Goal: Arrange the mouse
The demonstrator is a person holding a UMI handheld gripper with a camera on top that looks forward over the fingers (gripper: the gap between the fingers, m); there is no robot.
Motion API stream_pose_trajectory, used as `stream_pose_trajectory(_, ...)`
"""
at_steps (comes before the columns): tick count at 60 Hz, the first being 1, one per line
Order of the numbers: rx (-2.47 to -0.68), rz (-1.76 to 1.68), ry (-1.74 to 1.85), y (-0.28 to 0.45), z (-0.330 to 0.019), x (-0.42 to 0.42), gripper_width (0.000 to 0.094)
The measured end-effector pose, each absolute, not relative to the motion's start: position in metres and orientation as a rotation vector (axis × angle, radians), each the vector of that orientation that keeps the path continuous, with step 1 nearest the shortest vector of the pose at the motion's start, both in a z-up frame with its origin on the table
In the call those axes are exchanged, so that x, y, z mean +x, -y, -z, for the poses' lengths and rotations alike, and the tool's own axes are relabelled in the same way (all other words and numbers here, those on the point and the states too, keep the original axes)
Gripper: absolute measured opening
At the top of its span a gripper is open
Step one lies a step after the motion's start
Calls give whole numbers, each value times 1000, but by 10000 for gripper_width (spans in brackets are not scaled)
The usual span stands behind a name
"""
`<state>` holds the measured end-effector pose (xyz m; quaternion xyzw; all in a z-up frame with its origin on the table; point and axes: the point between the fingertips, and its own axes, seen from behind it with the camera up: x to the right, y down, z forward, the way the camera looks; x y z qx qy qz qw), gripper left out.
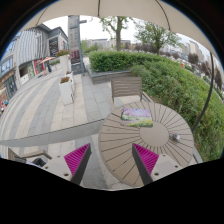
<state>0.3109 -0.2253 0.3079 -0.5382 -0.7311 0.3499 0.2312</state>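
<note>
A round table of wooden slats (pixel 165 140) stands on a paved terrace, just ahead of my fingers and to their right. On its far side lies a small pale purple and white object (pixel 132 113), with a flat greenish one (pixel 143 123) beside it. Which of them is the mouse I cannot tell. My gripper (pixel 112 163) hangs over the table's near left edge, well short of both. It is open, magenta pads (pixel 77 156) facing each other, and only slats and paving show between them.
Behind the table a grey chair (pixel 125 88) is pulled up. A white chair (pixel 67 88) stands further off on the paving, left of a long planter with a hedge (pixel 120 62). Bushes (pixel 190 90) border the right. A parasol (pixel 110 8) spreads overhead.
</note>
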Motion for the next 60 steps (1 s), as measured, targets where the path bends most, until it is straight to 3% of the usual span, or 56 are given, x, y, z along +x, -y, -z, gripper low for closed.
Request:
stream_pose_trajectory(32,-1754,-719,1613,-31,-225,286,861)
stream_pose_trajectory(60,-1686,-824,1494,-135,-115,212,862)
